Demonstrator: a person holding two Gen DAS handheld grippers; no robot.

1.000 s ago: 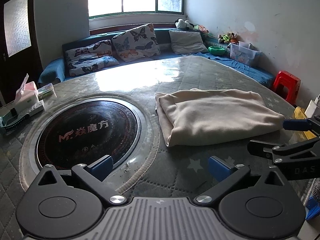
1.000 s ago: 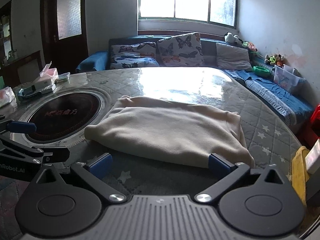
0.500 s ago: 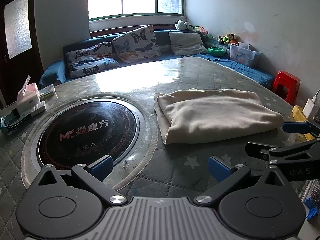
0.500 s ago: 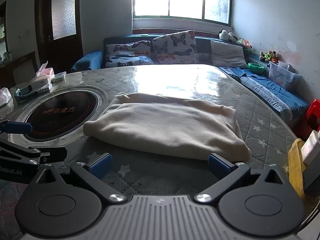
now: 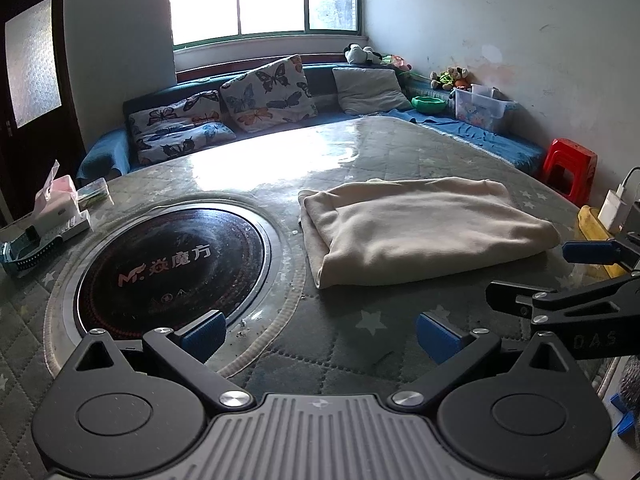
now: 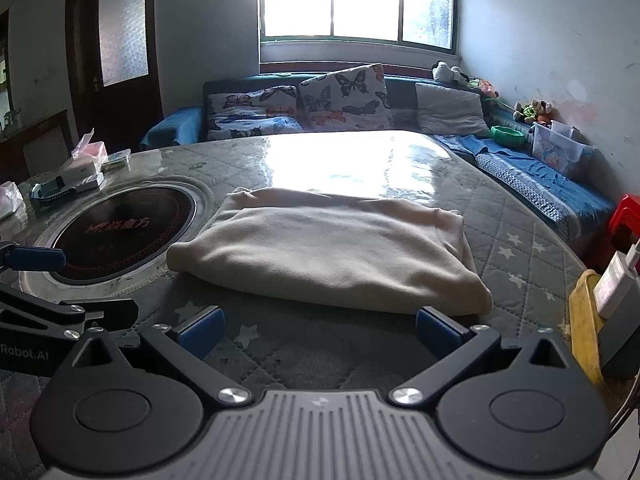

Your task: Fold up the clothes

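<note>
A cream garment point(image 5: 420, 228) lies folded into a flat rectangle on the round quilted table point(image 5: 340, 152); it also shows in the right wrist view point(image 6: 328, 256). My left gripper point(image 5: 320, 332) is open and empty, above the table's near edge, short of the garment and left of it. My right gripper point(image 6: 320, 330) is open and empty, just in front of the garment's near edge. The right gripper's fingers point(image 5: 588, 252) show at the right edge of the left wrist view. The left gripper's fingers point(image 6: 36, 258) show at the left edge of the right wrist view.
A round black hotplate point(image 5: 172, 264) is set into the table left of the garment. Tissue packs and boxes point(image 5: 56, 208) sit at the table's far left. A yellow object with a white charger point(image 6: 600, 296) sits at the right edge. A sofa with cushions point(image 6: 340, 100) runs behind.
Both grippers have drawn back slightly from the garment and risen a little. The garment has not moved. Both stay open.
</note>
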